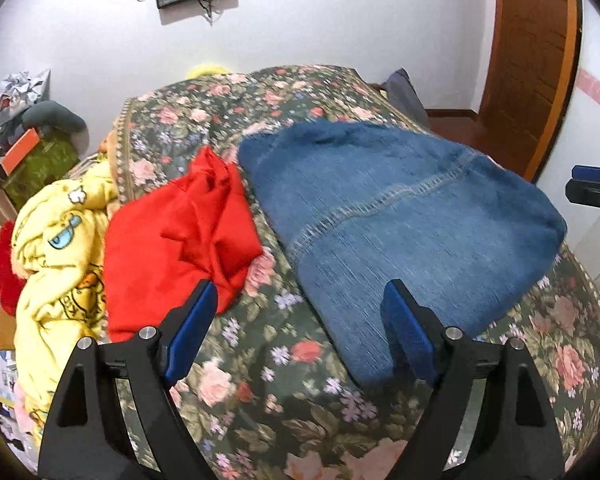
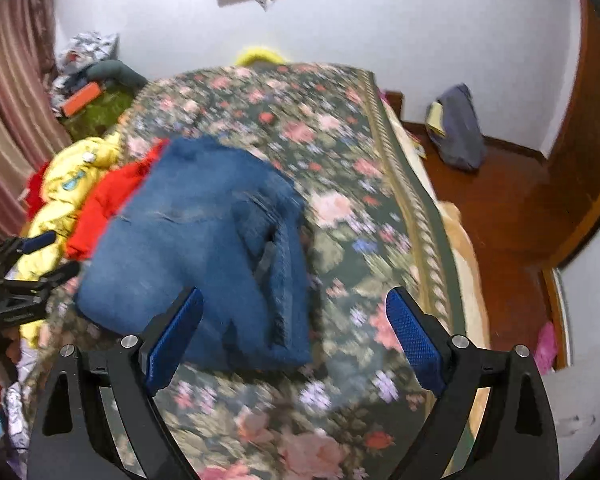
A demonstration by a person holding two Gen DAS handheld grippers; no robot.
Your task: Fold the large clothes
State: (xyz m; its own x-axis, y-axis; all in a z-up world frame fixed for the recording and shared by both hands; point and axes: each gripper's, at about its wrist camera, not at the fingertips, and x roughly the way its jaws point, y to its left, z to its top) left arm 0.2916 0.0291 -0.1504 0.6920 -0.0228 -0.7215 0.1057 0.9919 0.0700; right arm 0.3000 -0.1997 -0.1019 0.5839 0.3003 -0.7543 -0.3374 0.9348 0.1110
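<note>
Jeans [image 1: 404, 216] folded on bed [image 1: 284, 360]; red top [image 1: 172, 236], yellow garment [image 1: 56, 240] unfolded; left gripper [image 1: 300, 336] & right gripper [image 2: 296, 336] both spread, empty

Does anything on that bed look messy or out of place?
Yes. The jeans lie folded, but beside them a red garment sits crumpled, and yellow cartoon-print fabric is bunched at the flowered bedspread's edge.

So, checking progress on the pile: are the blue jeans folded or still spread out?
Folded: the blue denim jeans lie in a compact layered rectangle on the floral bedspread.
</note>
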